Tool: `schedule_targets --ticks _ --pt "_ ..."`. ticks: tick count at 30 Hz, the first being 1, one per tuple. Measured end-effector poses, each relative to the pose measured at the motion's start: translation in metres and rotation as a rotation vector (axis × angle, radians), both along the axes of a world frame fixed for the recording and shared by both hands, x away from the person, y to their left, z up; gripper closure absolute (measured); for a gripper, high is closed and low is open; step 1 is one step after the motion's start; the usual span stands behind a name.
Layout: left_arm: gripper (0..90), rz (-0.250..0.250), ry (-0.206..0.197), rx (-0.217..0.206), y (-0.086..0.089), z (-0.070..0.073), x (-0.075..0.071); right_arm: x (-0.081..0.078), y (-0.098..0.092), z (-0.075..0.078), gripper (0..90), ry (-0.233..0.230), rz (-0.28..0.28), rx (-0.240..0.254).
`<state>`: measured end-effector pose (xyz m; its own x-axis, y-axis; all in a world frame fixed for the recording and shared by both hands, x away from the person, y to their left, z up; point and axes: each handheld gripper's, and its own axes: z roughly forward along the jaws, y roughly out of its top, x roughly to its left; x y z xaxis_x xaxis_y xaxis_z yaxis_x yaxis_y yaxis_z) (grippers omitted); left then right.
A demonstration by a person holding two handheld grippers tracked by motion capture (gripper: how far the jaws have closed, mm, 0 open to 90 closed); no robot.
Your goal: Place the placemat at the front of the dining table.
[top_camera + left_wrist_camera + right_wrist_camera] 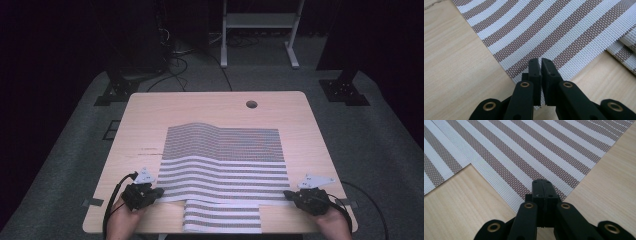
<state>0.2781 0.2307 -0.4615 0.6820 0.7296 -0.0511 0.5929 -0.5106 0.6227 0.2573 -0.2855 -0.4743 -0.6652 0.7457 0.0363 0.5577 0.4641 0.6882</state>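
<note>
A person seated at a pale wooden tabletop [150,110] grips the near edge of a brown-and-white striped woven mat [225,165] with a hand-held gripper at each near corner. The left gripper [159,192] has its jaws pinched onto the mat's near left corner, and the left gripper view shows the woven edge caught in the thin gap between the two black jaws [540,72]. The right gripper [287,194] clamps the near right corner; in the right gripper view its jaws [543,192] are pressed tight together over the corner of the weave. The mat lies spread across the middle of the tabletop, its far half showing a finer, darker pattern and rising in a slight hump towards the far left, its near half in broad bands. A second striped mat [222,217] lies beneath it at the near edge of the tabletop, poking out between the two hands. A round cable hole [251,104] sits near the far edge of the tabletop. Beyond, on grey carpet, stand a white frame [260,30] and dark stands with trailing cables.
</note>
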Motion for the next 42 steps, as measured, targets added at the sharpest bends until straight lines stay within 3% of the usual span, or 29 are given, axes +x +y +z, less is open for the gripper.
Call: schedule_targets --ticks 12,24,28,37,40,42 --pt "88.9 0.007 0.004 -0.009 0.002 0.0 0.02 0.025 -0.001 0.0 89.8 -0.008 -0.011 0.0" --pt "89.1 0.021 0.005 0.013 0.002 0.001 0.042 0.039 0.001 0.0 89.8 -0.006 -0.017 0.004" --pt "89.0 0.027 0.009 0.002 0.003 0.001 0.048 0.044 0.002 0.0 89.8 -0.006 -0.024 0.003" --pt "89.0 0.037 0.002 0.037 0.0 0.003 0.062 0.057 0.004 0.0 89.8 -0.015 -0.038 0.002" --pt "89.1 0.043 0.005 0.022 0.001 0.002 0.067 0.062 0.005 0.0 89.9 -0.012 -0.044 -0.005" --pt "89.1 0.044 0.005 0.033 0.0 0.003 0.071 0.064 0.006 0.0 89.8 -0.018 -0.045 -0.014"
